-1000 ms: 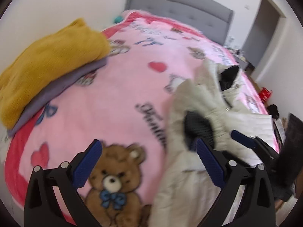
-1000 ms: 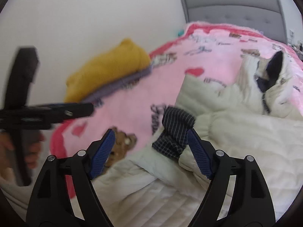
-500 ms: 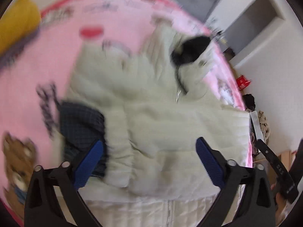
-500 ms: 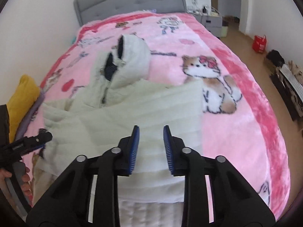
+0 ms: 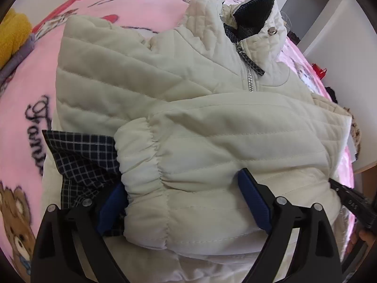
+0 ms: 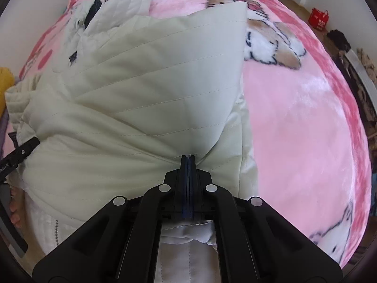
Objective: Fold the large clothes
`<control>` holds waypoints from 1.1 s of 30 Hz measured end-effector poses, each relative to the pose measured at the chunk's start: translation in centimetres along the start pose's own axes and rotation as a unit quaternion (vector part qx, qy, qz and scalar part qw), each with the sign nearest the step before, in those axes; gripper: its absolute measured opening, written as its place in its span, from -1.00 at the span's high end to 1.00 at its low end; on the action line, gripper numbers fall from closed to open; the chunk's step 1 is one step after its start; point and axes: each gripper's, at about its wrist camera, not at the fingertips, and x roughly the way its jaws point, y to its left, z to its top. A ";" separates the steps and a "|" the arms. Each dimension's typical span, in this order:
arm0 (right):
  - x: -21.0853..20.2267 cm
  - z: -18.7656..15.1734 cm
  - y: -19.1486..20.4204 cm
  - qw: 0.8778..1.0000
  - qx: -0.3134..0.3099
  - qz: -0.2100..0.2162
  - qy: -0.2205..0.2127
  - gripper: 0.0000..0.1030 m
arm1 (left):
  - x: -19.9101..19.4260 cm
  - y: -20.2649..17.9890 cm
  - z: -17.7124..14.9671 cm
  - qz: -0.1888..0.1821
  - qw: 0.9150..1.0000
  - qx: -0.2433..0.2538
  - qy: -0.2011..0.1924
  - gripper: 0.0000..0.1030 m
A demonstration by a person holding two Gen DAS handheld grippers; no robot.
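Lying beneath both tongs, cream quilted padded jacket [image 5: 212, 122] on pink blanket [image 6: 306, 118] — left gripper [image 5: 183, 200] spread wide astride its gathered sleeve cuff [image 5: 141, 165], right gripper [image 6: 187, 162] pressed together — pinching a jacket fold.

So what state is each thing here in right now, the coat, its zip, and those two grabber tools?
Cream jacket: lying on the pink blanket, sleeves folded across the front.
Zip: done up on the chest, collar open.
Checked lining: showing at one cuff.
Left gripper: jaws wide, straddling a sleeve cuff, not pinching.
Right gripper: just closed, shut on a pinch of jacket.
Yellow sweater: folded at the bed's edge.
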 end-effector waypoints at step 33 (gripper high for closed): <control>3.0 9.9 -3.5 0.999 0.040 0.007 0.000 0.81 | 3.5 9.6 10.3 0.004 0.991 -0.121 0.059 -0.62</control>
